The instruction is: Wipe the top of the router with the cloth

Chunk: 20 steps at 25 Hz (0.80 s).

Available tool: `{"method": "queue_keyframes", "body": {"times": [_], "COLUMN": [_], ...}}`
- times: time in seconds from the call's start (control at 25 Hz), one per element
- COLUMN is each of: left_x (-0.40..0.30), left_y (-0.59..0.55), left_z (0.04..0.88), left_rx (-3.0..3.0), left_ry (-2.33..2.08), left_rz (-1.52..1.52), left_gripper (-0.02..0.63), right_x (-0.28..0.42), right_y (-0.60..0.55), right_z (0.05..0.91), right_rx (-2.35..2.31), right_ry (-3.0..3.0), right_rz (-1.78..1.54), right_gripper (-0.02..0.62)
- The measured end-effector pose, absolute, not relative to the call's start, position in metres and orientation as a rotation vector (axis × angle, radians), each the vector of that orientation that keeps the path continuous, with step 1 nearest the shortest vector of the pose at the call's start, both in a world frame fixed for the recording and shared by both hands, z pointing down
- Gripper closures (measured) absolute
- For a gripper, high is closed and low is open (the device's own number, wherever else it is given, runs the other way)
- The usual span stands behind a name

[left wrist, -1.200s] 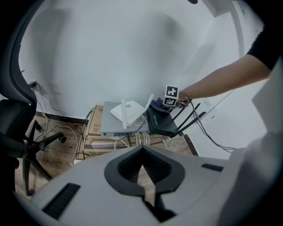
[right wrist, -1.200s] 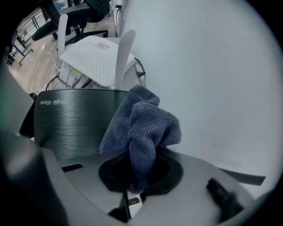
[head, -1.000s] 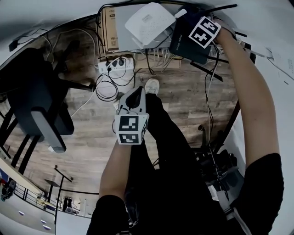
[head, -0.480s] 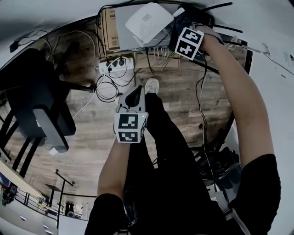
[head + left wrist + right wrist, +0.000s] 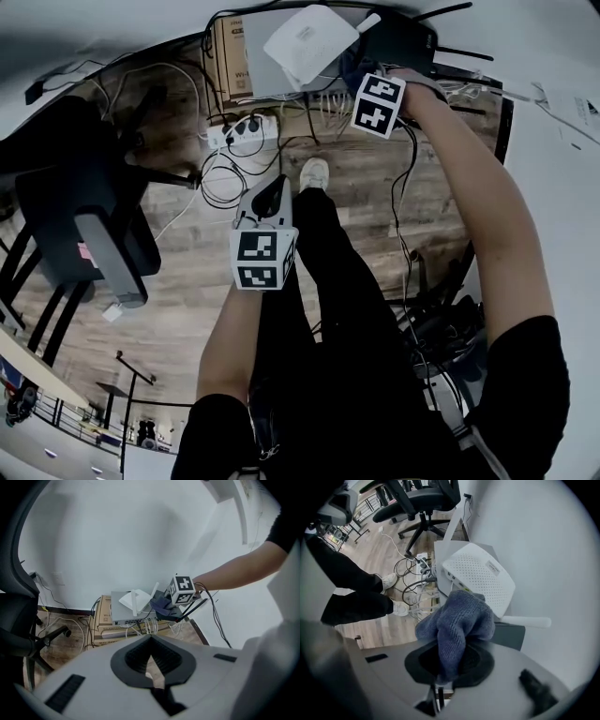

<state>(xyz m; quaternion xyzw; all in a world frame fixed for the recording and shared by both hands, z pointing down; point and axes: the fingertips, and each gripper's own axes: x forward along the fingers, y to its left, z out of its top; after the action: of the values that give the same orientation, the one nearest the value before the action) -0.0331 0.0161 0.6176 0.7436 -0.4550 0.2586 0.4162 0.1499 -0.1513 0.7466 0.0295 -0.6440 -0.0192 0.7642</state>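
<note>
Grasping the bunched blue cloth (image 5: 459, 620) firmly in the jaws of the right gripper (image 5: 449, 665). Moved left and a little toward the body since a second ago, off the middle of the black router (image 5: 405, 39). Now pressing the cloth at the near edge of the white router (image 5: 480, 576), over the black router's corner, on top of the cardboard boxes (image 5: 225, 58). Holding the left gripper (image 5: 151, 660) in much the same place as before, above the wooden floor (image 5: 178, 272), jaws closed together on nothing.
</note>
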Motion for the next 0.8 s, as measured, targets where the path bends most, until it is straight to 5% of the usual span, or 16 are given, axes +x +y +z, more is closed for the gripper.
{"method": "queue_keyframes", "body": {"times": [0.8], "left_x": [-0.022], "left_y": [0.015], "left_z": [0.624], "left_rx": [1.882], "left_ry": [-1.096], "left_rz": [0.665], "left_gripper": [0.595], "right_x": [0.25], "right_y": [-0.14], "right_z": [0.752], "right_rx": [0.072], "right_ry": [-1.129], "right_rz": [0.167], "right_gripper": [0.551]}}
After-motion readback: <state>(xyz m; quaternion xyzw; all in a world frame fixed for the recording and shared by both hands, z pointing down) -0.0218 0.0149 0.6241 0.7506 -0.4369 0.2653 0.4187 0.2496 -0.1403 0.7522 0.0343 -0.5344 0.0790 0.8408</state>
